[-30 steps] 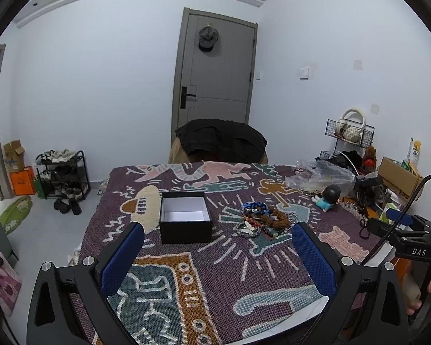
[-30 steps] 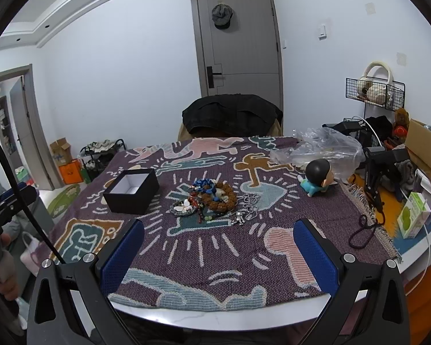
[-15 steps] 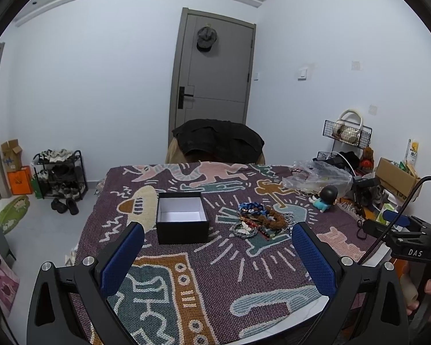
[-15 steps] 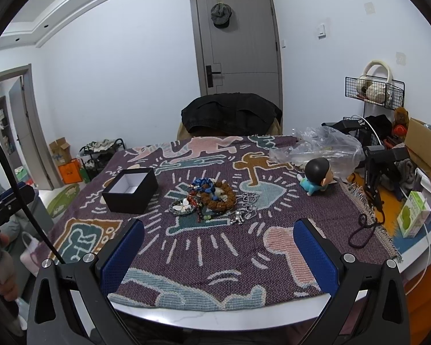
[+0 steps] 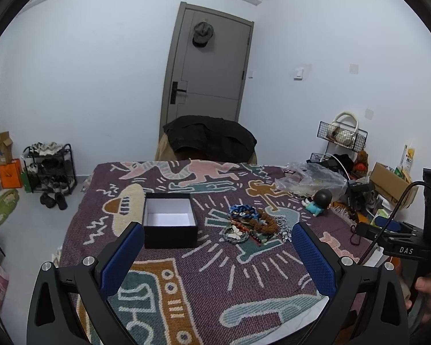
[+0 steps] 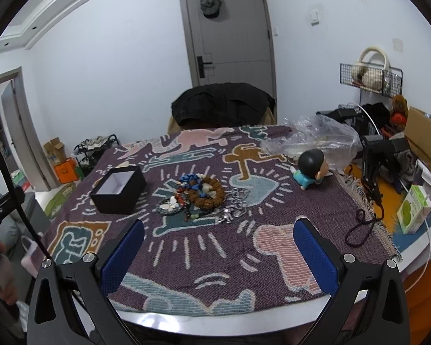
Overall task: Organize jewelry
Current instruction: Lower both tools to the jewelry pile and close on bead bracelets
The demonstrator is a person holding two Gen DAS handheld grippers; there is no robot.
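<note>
A pile of jewelry (image 5: 251, 224) with blue, brown and silver pieces lies mid-table on the patterned cloth; it also shows in the right wrist view (image 6: 204, 194). An open black box (image 5: 169, 220) with a white inside stands left of the pile, also seen in the right wrist view (image 6: 118, 189). My left gripper (image 5: 215, 261) is open and empty, held back near the table's front edge. My right gripper (image 6: 218, 254) is open and empty, also back at the front edge. The right gripper's body (image 5: 402, 247) shows at the right of the left wrist view.
A toy figure (image 6: 310, 172) and a clear plastic bag (image 6: 313, 135) lie at the table's right. A chair with a black jacket (image 5: 209, 141) stands behind the table. Cardboard box, juice carton (image 6: 413, 212) and cables crowd the right edge. A shoe rack (image 5: 48, 169) stands on the floor left.
Both grippers have shifted slightly, and the table appears a little closer in the right wrist view. Jaws stay open. Nothing on the table has moved.
</note>
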